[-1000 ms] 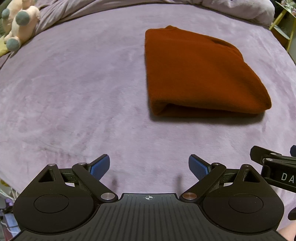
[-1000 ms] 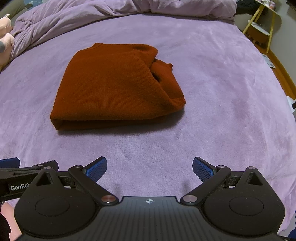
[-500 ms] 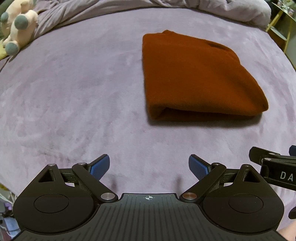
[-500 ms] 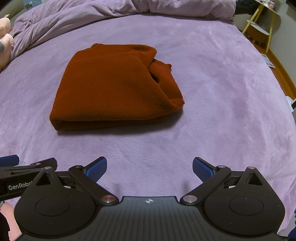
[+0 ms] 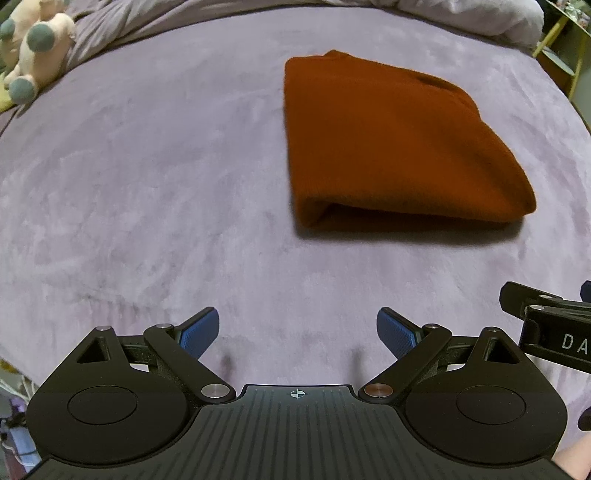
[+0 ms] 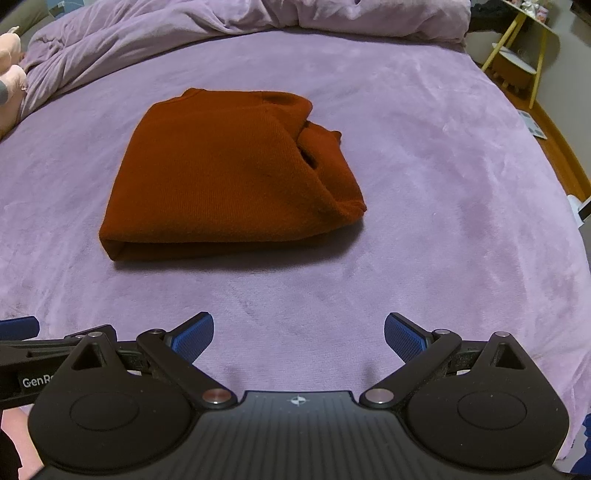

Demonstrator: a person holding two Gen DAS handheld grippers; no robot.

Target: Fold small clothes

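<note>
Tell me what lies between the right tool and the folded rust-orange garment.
Only bare purple blanket separates the right tool from the rust-orange garment; the right wrist view shows it.

A rust-orange garment (image 6: 229, 181) lies folded into a thick bundle on the purple blanket (image 6: 424, 177), left of the frame's centre, its folded edge toward the camera and a loose flap bunched along its right side. At the bottom of the frame the right gripper (image 6: 299, 332) hovers with its blue-padded fingers (image 6: 194, 332) spread wide, apart from the garment. The left gripper (image 6: 33, 339) pokes in at the lower left edge, a rumpled duvet (image 6: 155, 26) runs across the top, and a yellow-legged stand (image 6: 517, 62) sits at the upper right.
</note>
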